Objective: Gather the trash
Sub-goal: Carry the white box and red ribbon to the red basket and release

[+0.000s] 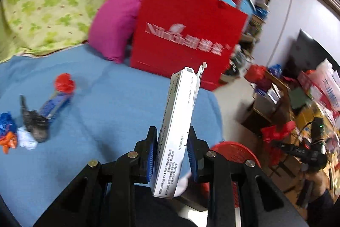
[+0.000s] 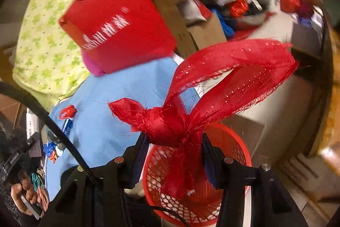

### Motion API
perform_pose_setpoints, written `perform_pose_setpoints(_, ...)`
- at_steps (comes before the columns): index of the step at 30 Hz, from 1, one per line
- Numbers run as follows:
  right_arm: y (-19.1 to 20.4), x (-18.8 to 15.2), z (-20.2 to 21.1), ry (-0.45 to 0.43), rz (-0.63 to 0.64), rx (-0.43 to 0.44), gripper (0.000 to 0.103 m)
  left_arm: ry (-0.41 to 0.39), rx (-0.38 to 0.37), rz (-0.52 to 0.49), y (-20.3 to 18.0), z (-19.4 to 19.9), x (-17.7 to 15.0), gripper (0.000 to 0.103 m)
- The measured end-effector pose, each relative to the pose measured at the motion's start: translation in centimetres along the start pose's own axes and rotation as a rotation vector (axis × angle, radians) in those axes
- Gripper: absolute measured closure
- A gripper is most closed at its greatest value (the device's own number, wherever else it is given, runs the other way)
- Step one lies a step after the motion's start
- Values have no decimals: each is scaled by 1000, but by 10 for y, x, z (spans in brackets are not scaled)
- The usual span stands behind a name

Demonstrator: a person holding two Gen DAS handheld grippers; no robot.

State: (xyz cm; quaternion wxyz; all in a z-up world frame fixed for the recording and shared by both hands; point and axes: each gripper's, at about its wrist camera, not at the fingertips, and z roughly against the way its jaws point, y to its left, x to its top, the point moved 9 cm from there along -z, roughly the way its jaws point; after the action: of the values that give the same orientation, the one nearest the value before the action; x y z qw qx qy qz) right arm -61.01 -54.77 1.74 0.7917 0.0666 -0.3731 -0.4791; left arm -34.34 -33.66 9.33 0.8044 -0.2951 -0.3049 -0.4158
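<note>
Blue bedspread (image 1: 102, 99) — box (image 1: 176, 133) between fingers.

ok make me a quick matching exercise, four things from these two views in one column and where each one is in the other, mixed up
Things:
1. white carton
2. red ribbon bow
3. red mesh basket
4. red gift bag

Places:
a. standing on the blue bed, against the pink pillow
b. clamped in the left gripper
c. on the floor beside the bed
d. held in the right gripper

Pairs: 1-b, 2-d, 3-c, 4-a
</note>
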Motion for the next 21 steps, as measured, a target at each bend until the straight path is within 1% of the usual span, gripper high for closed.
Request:
perform_pose_setpoints(5,-18,-26,-22,64,-45,-15,49,53,-44,-43,-42,-24,-11,74)
perform_pose_setpoints(6,-22,-33,-27,82,-55,-20,46,64,-51,-53,-49,-27,-14,74)
perform_pose_setpoints(8,-29,-43,-34,109,-74,-40,34,91,-68,-71,-65,-38,-20,74)
perform_pose_setpoints(11,-38,-52,-37,131,-95,-54,31,137,-92,-101,-91,-55,-33,74)
perform_pose_setpoints(14,-42,-48,-28,108,-97,-71,31,182,-118,-118,-112,-70,-47,74)
perform_pose_setpoints(16,-46,-42,-18,76,-103,-75,31,211,-125,-134,-124,-79,-55,74)
perform_pose_setpoints(21,-48,-19,17,-33,-113,-91,30,298,-152,-160,-151,-103,-80,74)
